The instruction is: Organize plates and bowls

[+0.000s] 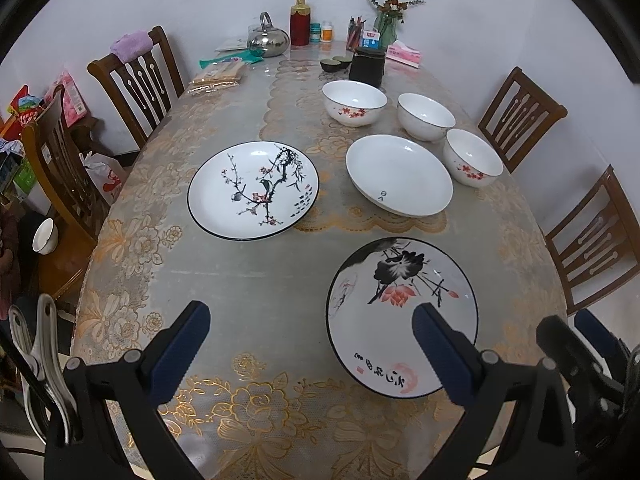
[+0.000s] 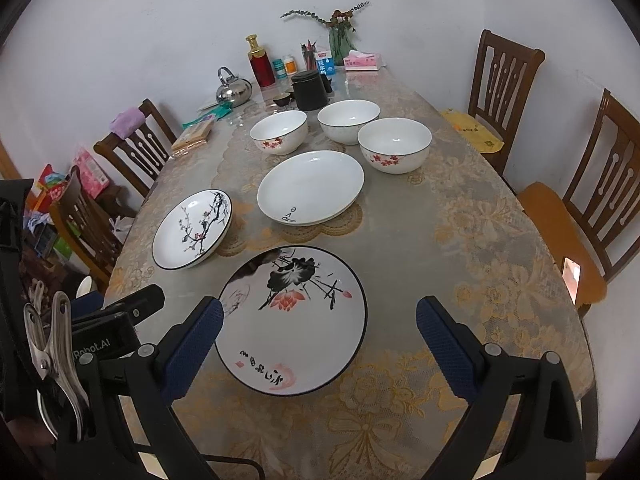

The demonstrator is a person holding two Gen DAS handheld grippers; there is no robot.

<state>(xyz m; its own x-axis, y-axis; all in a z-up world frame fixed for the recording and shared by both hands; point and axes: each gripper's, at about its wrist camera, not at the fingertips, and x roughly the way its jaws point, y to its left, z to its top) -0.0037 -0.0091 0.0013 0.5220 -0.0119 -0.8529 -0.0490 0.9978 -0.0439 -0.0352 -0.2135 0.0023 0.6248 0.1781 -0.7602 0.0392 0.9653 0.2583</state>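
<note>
Both our grippers, left gripper [image 1: 310, 336] and right gripper [image 2: 320, 330], spread wide, empty. Lotus-painted black-rimmed ceramic plate [image 2: 291, 320] flat on lace-covered surface [image 2: 460, 220], just ahead. We reckon glazed, slippery, brittle: pinch near rim. White porcelain bowls [image 2: 394, 145] beyond plate.

The left gripper [image 1: 310, 320] and right gripper [image 2: 320, 316] are showing black frames, textured blue pads, silver screws, metal spring clips; white "Robot.AI" lettering is showing.
</note>
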